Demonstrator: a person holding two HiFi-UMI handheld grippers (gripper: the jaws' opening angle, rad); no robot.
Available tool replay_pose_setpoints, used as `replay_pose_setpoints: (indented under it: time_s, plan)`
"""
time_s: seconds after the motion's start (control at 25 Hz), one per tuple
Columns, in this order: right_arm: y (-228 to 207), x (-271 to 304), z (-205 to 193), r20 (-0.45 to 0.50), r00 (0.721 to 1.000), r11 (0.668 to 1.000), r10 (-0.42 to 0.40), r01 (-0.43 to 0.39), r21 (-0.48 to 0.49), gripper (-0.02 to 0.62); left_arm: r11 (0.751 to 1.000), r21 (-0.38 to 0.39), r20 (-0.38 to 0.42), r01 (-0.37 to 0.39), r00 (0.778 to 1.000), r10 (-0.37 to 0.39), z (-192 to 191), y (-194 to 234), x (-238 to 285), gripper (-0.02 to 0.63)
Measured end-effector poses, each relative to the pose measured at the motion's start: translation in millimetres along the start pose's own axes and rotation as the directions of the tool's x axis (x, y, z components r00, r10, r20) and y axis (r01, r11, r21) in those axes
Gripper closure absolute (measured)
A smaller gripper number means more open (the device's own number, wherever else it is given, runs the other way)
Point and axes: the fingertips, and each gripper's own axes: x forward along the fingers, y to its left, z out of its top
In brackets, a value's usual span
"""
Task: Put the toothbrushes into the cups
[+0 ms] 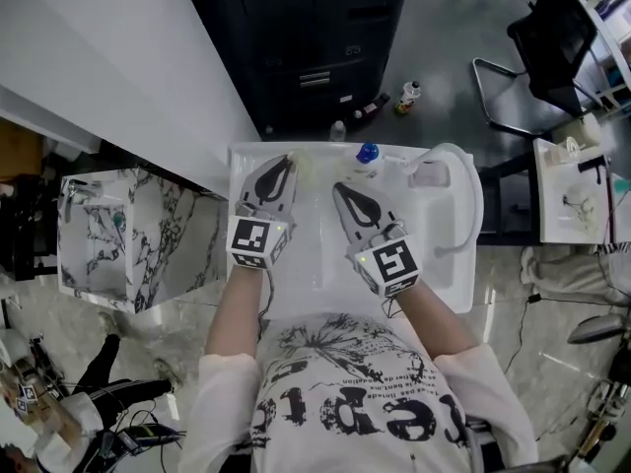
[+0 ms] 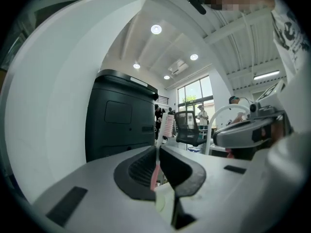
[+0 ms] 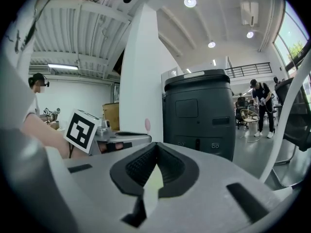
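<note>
In the left gripper view my left gripper [image 2: 158,148] is shut on a pink toothbrush [image 2: 167,125]. Its handle is pinched between the pads and its bristled head stands up above the jaws. In the head view this gripper [image 1: 287,162] hangs over the left part of the white basin [image 1: 296,264]. My right gripper [image 1: 340,188] is beside it over the basin's middle. In the right gripper view the right gripper [image 3: 155,145] has its jaws together with nothing between them, and the toothbrush's pink head [image 3: 147,125] shows to the left. A pale cup [image 1: 429,173] and a blue-topped container [image 1: 368,153] stand at the basin's far edge.
A white curved tap [image 1: 471,200] arches over the basin's right side. A dark cabinet [image 1: 315,37] stands behind the basin and a marble-patterned box [image 1: 128,239] to its left. Bottles [image 1: 408,95] sit on the floor, and an office chair [image 1: 552,47] stands at the far right.
</note>
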Motion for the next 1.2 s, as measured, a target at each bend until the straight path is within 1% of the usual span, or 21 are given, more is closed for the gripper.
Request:
replay_pose_setpoints:
  time_s: [0.2, 0.28, 0.44, 0.6, 0.68, 0.84, 1.04, 1.08, 1.12, 1.16, 1.2]
  plan:
    - [-10, 11, -9, -0.015, 1.0, 1.0, -0.016, 0.016, 0.005, 0.603, 0.999, -0.044, -0.021, -0.01, 1.0, 0.009, -30, 9, 17, 0.578]
    - [-13, 13, -12, -0.019, 1.0, 1.0, -0.021, 0.021, 0.015, 0.603, 0.999, -0.05, -0.053, -0.019, 0.998, 0.016, -46, 11, 22, 0.578]
    - [-14, 14, -23, -0.043, 0.999, 0.999, -0.015, 0.017, 0.027, 0.603, 0.998, -0.034, -0.116, -0.047, 0.992, 0.043, -73, 17, 26, 0.578]
    - [-20, 13, -36, -0.076, 0.997, 0.999, -0.021, 0.024, 0.037, 0.603, 0.994, -0.088, -0.163, -0.06, 0.986, 0.045, -91, 21, 29, 0.578]
    - [-23, 16, -41, -0.089, 0.996, 0.999, -0.02, 0.023, 0.031, 0.603, 0.992, -0.102, -0.183, -0.071, 0.982, 0.052, -97, 25, 30, 0.578]
    - [-23, 22, -41, -0.097, 0.995, 1.0, -0.013, 0.016, 0.024, 0.603, 0.989, -0.117, -0.195, -0.095, 0.978, 0.071, -100, 33, 30, 0.577]
    - [-20, 25, -40, -0.093, 0.996, 0.999, -0.012, 0.015, 0.032, 0.603, 0.987, -0.09, -0.243, -0.137, 0.964, 0.111, -107, 39, 28, 0.575]
    - [-19, 25, -40, -0.094, 0.995, 0.999, -0.012, 0.015, 0.034, 0.603, 0.986, -0.086, -0.253, -0.145, 0.96, 0.119, -109, 41, 27, 0.568]
    - [-18, 25, -40, -0.096, 0.995, 0.999, -0.012, 0.015, 0.035, 0.603, 0.985, -0.086, -0.262, -0.149, 0.957, 0.122, -110, 41, 26, 0.534]
    - [-18, 25, -41, -0.097, 0.995, 0.999, -0.013, 0.017, 0.036, 0.603, 0.985, -0.089, -0.27, -0.149, 0.955, 0.12, -112, 41, 26, 0.481]
    - [-18, 24, -41, -0.1, 0.995, 0.999, -0.016, 0.02, 0.037, 0.603, 0.984, -0.093, -0.277, -0.148, 0.954, 0.118, -112, 41, 26, 0.449]
